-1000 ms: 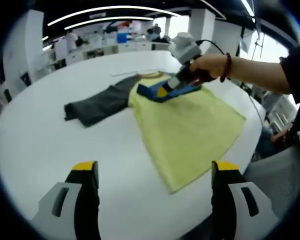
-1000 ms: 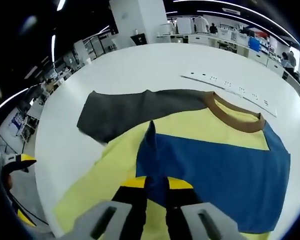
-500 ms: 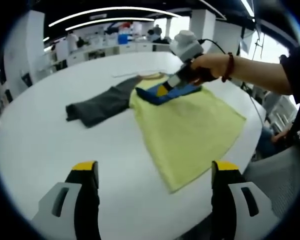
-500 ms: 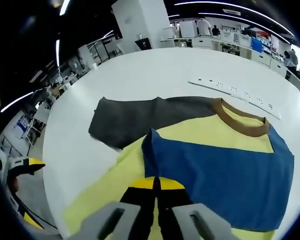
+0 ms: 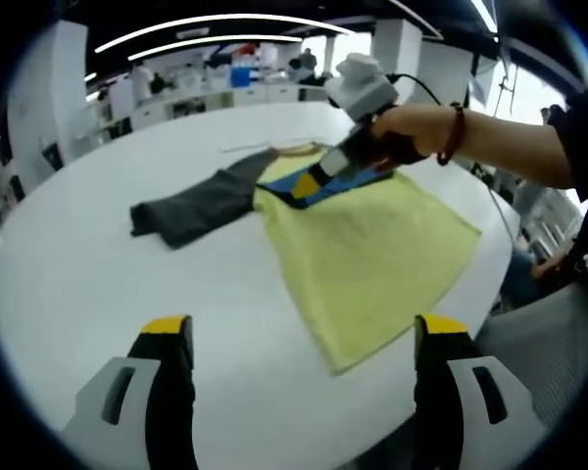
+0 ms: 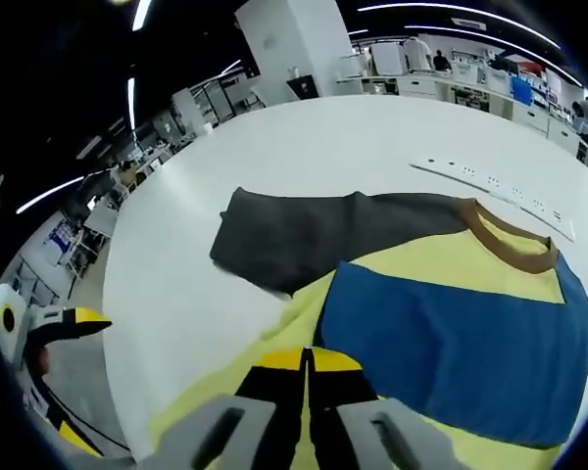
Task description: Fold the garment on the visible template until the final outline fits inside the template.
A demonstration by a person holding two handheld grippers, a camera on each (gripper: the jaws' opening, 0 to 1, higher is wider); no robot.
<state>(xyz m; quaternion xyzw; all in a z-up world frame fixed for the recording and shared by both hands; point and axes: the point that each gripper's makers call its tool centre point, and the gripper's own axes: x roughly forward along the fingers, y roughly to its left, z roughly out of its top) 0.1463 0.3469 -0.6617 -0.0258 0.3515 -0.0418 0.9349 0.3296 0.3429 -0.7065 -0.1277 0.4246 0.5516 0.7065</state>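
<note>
A garment lies spread on the round white table (image 5: 69, 284). It has a yellow body (image 5: 372, 245), a grey sleeve (image 5: 191, 206) stretched out to the left and a brown collar (image 6: 510, 240). Its blue sleeve (image 6: 461, 352) is folded over the yellow body. In the right gripper view, my right gripper (image 6: 307, 357) is shut on the blue sleeve's near edge. In the left gripper view, a hand holds the right gripper (image 5: 312, 181) just above the cloth. My left gripper (image 5: 304, 333) stands open over bare table, short of the garment's hem.
A thin white strip with dark dots (image 6: 495, 181) lies on the table beyond the collar. The table's edge (image 5: 490, 264) runs close to the garment's right side. Desks, pillars and people stand in the background.
The right gripper has gone from slightly open around the blue sleeve's edge to shut, and has drawn back and up over the yellow body. The left gripper has stayed still.
</note>
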